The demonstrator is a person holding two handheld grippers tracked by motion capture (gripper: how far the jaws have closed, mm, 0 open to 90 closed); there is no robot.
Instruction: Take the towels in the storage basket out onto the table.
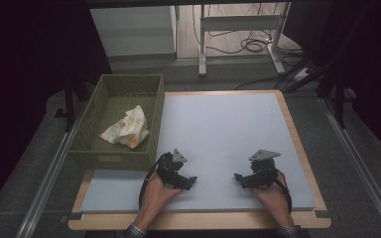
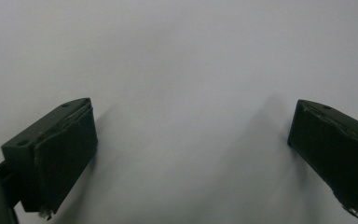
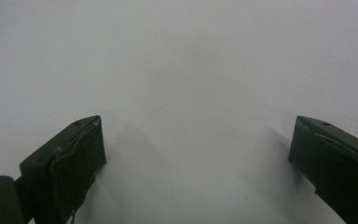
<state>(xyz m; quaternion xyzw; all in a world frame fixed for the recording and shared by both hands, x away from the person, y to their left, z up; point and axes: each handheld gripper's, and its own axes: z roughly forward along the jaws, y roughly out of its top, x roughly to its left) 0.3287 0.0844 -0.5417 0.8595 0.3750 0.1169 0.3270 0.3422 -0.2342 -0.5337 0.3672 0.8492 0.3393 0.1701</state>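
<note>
Both grippers are resting low on the pale worktop [image 1: 218, 134] near its front edge, well apart from each other. The left gripper [image 1: 191, 180] is holding its jaws wide apart over bare surface, gripping nothing. The right gripper [image 1: 238, 177] is likewise standing open and empty. A crumpled white cloth [image 1: 127, 128] is lying inside the green basket [image 1: 129, 159] at the worktop's left side, just beyond the left gripper.
</note>
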